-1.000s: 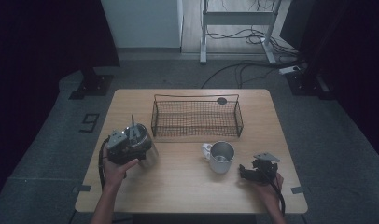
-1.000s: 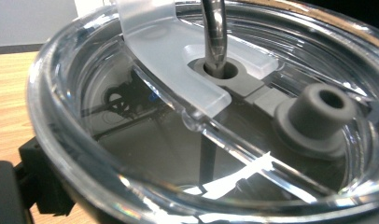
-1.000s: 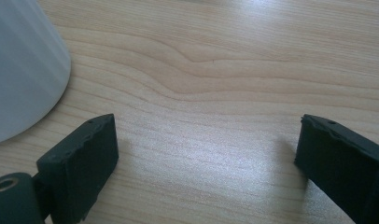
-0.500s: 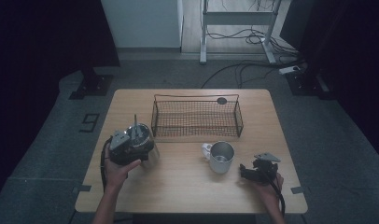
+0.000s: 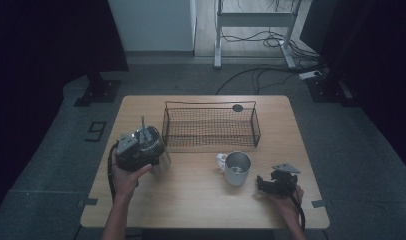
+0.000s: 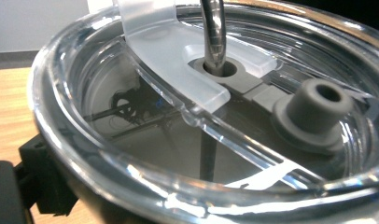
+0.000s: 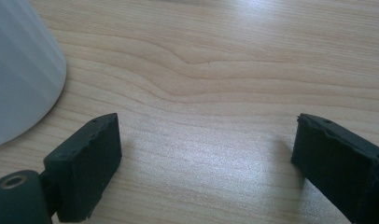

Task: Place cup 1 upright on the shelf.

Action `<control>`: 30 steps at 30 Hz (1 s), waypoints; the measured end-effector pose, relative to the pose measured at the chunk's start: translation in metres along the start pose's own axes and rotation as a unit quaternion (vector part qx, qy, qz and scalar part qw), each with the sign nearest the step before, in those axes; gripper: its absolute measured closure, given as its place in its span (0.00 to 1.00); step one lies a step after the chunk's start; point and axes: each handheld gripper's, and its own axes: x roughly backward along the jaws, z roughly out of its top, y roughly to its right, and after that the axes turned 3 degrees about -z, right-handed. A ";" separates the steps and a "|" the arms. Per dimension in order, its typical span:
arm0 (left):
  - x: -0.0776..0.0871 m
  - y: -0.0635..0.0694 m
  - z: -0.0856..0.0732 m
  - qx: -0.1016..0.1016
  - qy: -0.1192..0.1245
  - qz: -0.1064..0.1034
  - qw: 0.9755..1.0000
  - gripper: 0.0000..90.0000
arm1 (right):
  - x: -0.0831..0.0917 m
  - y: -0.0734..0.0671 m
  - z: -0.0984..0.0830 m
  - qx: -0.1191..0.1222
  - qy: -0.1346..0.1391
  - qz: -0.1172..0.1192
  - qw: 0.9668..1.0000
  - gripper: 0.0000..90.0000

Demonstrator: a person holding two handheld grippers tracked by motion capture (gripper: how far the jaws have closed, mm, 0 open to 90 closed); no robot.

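Where the high view looks down on the wooden table (image 5: pixel 191 210), the left gripper (image 5: pixel 139 147) sits in the person's left hand (image 5: pixel 126 175) directly over a steel tumbler (image 5: pixel 162 162), just beside the near left corner of the wire basket (image 5: pixel 211 125); a metal straw (image 5: pixel 142 122) rises above the gripper body, and from this height the set of its jaws cannot be read. At the opposite side the right gripper (image 5: pixel 263 184) lies low on the table in the right hand (image 5: pixel 286 197), its tips pointing toward a metal mug (image 5: pixel 237 167) that stands just ahead of them without contact. Along the left gripper view, the tumbler's clear lid (image 6: pixel 145 93) crowds the lens, with the straw (image 6: pixel 214 32) passing through a grey seal and a grey rubber plug (image 6: pixel 318 105) to its right; one black jaw shows low at the left against the tumbler's outer wall, the other is hidden, so a grip on the tumbler (image 6: pixel 108 205) appears likely but cannot be confirmed. Along the right gripper view, the two black jaws stand well apart, having just been closing, with bare wood (image 7: pixel 201 93) between them and nothing held; the pale wall of the mug (image 7: pixel 19 70) stands beyond and outside the left-hand jaw, clear of it.
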 end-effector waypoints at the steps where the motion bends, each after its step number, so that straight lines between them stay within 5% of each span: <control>1: 0.000 0.000 0.002 0.001 0.001 0.001 1.000 0.04 | 0.000 0.000 0.000 0.000 0.000 0.000 1.000 0.09; 30: 0.003 0.014 0.043 -0.009 0.002 -0.012 1.000 0.04 | 0.000 0.000 0.000 -0.001 0.000 -0.001 1.000 0.10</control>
